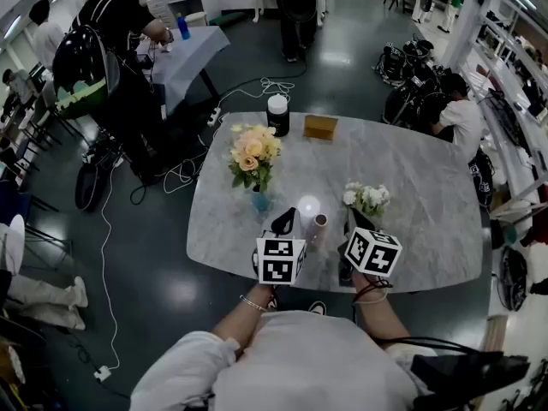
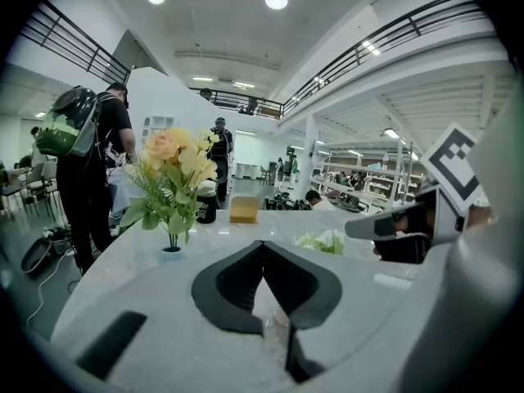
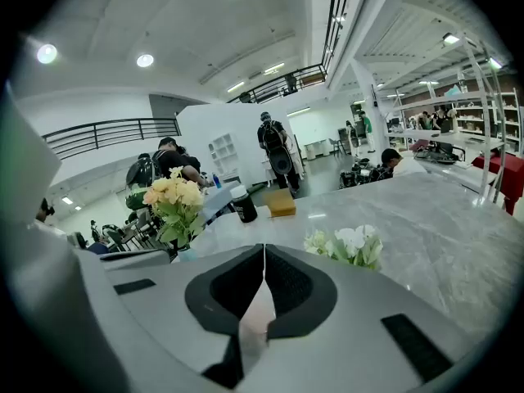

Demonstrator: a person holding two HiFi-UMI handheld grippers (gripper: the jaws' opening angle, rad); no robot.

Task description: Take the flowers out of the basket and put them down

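both my tools sit over the near edge of the counter (image 1: 419, 178), side by side and angled a little downward. the left tool (image 1: 283, 222) has its jaws pressed together with nothing between them. the right tool (image 1: 359, 222) is closed the same way and holds nothing.

the yellow flowers (image 1: 253, 154) stand upright in a small blue vase (image 1: 261, 201) on the counter, ahead of the left tool and apart from it. the white flowers (image 1: 366, 198) sit low on the counter just beyond the right tool's tips; i can't tell whether they touch it.

between the two tools are a small white rounded thing (image 1: 308, 207) and a short pale cylinder (image 1: 320, 223), too small for me to identify. at the far edge of the counter a black jar (image 1: 277, 115) with a white lid stands near a tan box (image 1: 320, 127).
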